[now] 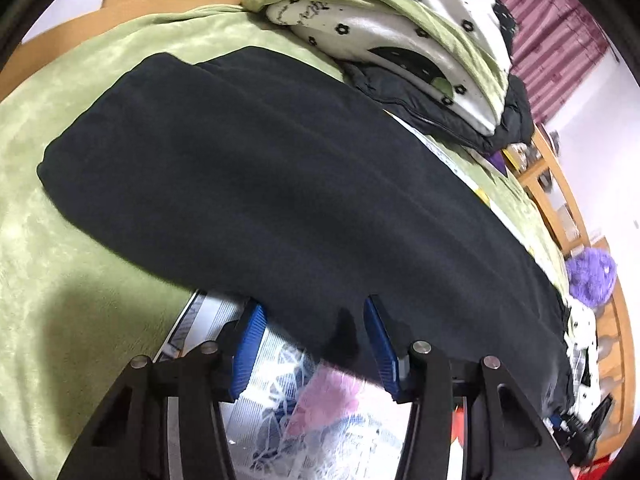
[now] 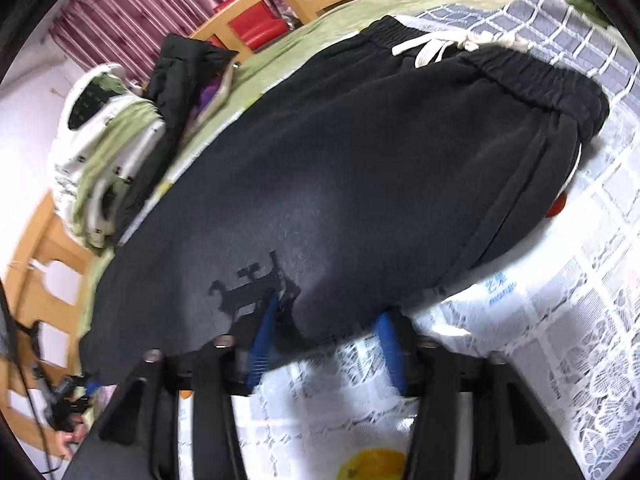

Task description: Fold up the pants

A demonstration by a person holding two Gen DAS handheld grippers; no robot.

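Both claws at the near edge of the pants, ready to grip for a fold.

Your left claw (image 1: 316, 340) is spread, the pants (image 1: 260, 184) lying straight ahead with their edge draped between its pads. Your right claw (image 2: 328, 344) is spread too, hem just ahead, waistband (image 2: 520, 76) far beyond. Next, I'd judge: pinch the edge with both, lift and carry it across.

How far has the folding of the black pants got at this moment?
Done: the black pants lie lengthwise on the green bed cover, apparently already doubled leg over leg, waistband and white drawstring at one end. In hand: the left gripper and right gripper are both open astride the near edge. Left: closing on that edge and folding further.
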